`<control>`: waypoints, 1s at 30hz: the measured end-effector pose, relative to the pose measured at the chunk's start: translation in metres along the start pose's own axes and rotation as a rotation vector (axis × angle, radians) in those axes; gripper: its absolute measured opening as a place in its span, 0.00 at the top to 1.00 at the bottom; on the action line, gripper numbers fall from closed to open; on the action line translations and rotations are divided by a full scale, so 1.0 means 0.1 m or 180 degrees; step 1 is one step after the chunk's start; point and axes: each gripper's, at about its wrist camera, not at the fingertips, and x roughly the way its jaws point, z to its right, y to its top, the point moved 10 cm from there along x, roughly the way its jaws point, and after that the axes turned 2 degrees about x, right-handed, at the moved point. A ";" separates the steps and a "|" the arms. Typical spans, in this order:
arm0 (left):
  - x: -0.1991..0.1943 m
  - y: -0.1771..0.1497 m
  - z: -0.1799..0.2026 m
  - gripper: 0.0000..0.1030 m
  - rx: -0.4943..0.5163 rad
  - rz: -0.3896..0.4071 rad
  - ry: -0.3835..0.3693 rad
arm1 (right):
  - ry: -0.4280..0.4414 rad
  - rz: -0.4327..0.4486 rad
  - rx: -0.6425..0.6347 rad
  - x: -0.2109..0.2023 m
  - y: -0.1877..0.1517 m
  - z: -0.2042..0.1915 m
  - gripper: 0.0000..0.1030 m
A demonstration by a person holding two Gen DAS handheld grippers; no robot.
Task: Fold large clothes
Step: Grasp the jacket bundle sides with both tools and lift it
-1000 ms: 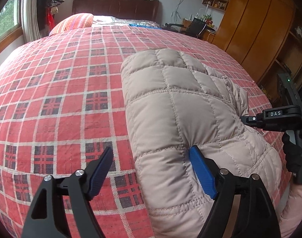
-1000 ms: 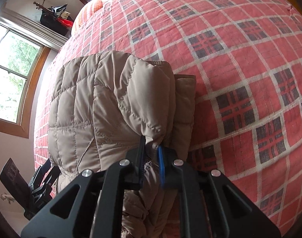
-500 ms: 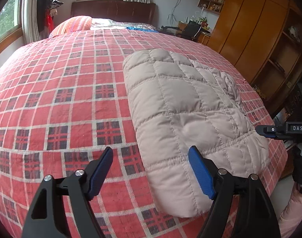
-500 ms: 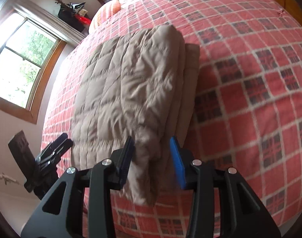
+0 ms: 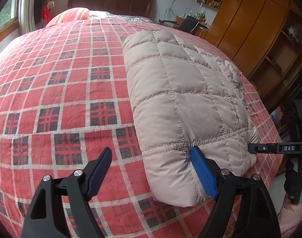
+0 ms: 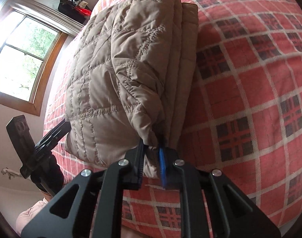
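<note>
A folded beige quilted jacket (image 5: pixel 182 103) lay on a bed (image 5: pixel 57 91) covered by a red plaid spread, filling the centre-right of the left wrist view and reaching from the upper middle down to the lower right. In the right wrist view the same jacket (image 6: pixel 119 63) occupied the upper centre — its stacked layers showed as parallel edges along its right side.

The left tongs (image 5: pixel 151 171) stood wide at the bottom of their frame. The left blue pad hung over bare spread, while the right blue pad (image 5: pixel 203 175) pressed against the jacket's near corner, denting the fabric there; nothing lay clamped between the two.

The right tongs (image 6: pixel 151 159) were drawn narrow at the lower centre of their frame, pinching a bunched bit of the jacket's lower corner between the dark pad and the blue one. From the left wrist view these tongs (image 5: pixel 255 148) showed only as a black tip at the right edge, touching the jacket's side, with a dark-gloved hand (image 5: pixel 293 182) below.

A striped pillow (image 5: pixel 69 16) and dark headboard (image 5: pixel 111 3) sat at the top of the left view, a wooden wardrobe (image 5: pixel 250 23) at upper right. A window (image 6: pixel 22 59) lit the left of the right wrist view.
</note>
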 end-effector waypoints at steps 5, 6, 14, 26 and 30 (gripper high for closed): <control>-0.05 0.19 -0.12 0.21 -0.0275 -0.0017 -0.0347 | -0.0089 0.0250 -0.0115 -0.28 0.18 0.03 0.48; -0.04 0.25 -0.16 0.21 -0.0326 -0.0017 -0.0420 | -0.0093 0.0316 -0.0123 -0.34 0.22 0.04 0.42; 0.28 0.53 -0.27 0.21 -0.0573 -0.0262 -0.0869 | 0.0237 0.0413 0.0020 -0.39 0.69 0.15 0.30; 0.74 0.56 -0.16 0.15 -0.0799 -0.0594 -0.1705 | 0.0806 0.0132 0.0317 0.12 0.82 0.38 0.16; 0.83 0.60 0.00 0.14 -0.0709 -0.0632 -0.1829 | 0.1028 0.0066 0.0382 0.23 0.79 0.44 0.13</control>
